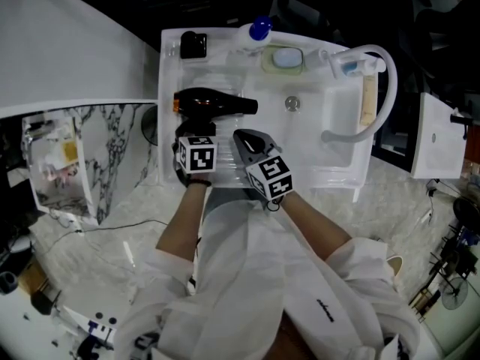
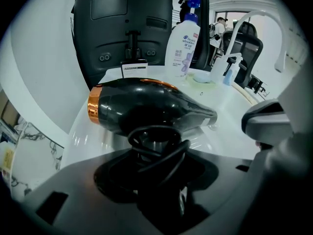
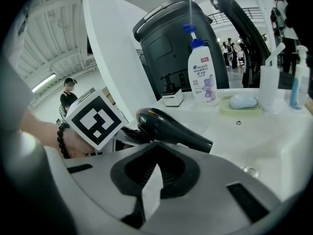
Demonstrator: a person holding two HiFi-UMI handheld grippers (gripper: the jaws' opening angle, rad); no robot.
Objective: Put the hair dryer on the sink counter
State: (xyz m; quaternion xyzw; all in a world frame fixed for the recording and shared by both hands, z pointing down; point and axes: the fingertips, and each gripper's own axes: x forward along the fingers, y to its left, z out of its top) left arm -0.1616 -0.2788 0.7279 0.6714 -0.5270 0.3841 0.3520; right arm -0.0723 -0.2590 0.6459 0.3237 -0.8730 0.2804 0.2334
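Observation:
The black hair dryer (image 1: 214,102) with a copper rear ring lies level over the left part of the white sink counter (image 1: 169,152), nozzle toward the basin. My left gripper (image 1: 196,128) is closed on its handle, which has the cord wound round it (image 2: 157,148). Whether the dryer body (image 2: 146,106) touches the counter I cannot tell. My right gripper (image 1: 244,138) hangs just right of the left one, at the basin's near edge, jaws together with nothing in them. From the right gripper view, the dryer (image 3: 168,127) shows beside the left marker cube (image 3: 94,120).
A white shampoo bottle (image 1: 259,30) with a blue pump, a green soap dish (image 1: 283,58) and a small black box (image 1: 193,45) stand along the counter's far edge. The drain (image 1: 292,103) and a curved white faucet (image 1: 373,55) are to the right. A marble-patterned surface (image 1: 112,148) lies left.

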